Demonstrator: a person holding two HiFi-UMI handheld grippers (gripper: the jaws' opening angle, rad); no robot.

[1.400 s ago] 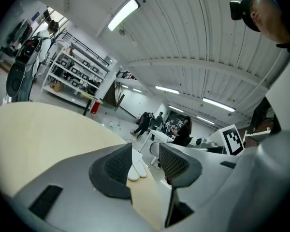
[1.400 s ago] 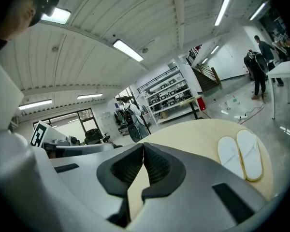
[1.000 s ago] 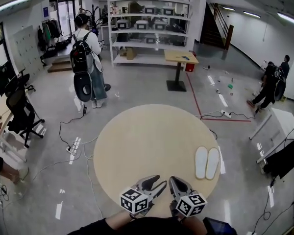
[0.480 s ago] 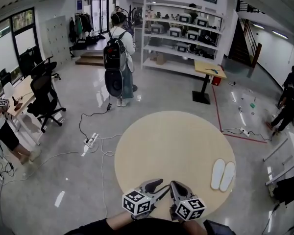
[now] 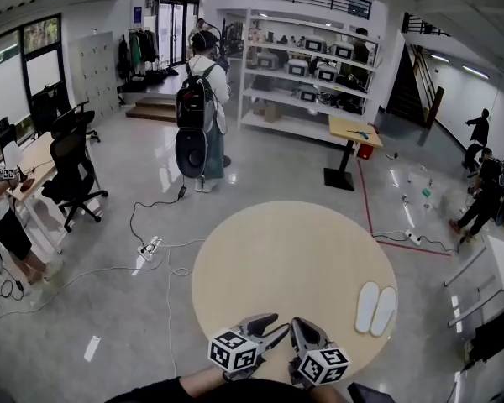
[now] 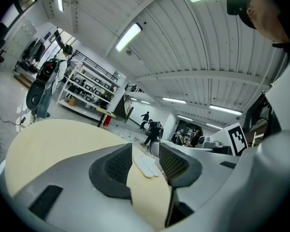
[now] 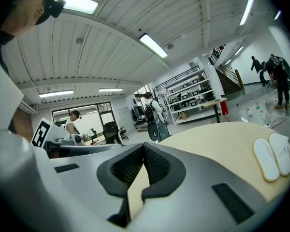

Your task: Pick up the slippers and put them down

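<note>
Slippers [image 5: 376, 308]: white pair, flat, side by side and touching, lying near the right edge of the round tan table [image 5: 277, 242]. At the near edge, left gripper [image 5: 275, 324], fingers [image 6: 117, 166] spread, nothing between them. Beside it, right gripper [image 5: 296, 324], fingers [image 7: 157, 166] clenched together, empty.

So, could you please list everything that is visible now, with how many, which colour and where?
round beige table: one, beige, just ahead of the person
flat white slippers: two, white, side by side at the table's right edge
person with black backpack: one, standing beyond the table
white shelf rack: one, white, at the far wall
small wood-topped stand table: one, light top on black post, before the rack
black office chairs: at least two, black, far left
white power strip: one, floor left of the table
left claw: one, grey with black pads, open, empty
right claw: one, same colours, shut, empty
</note>
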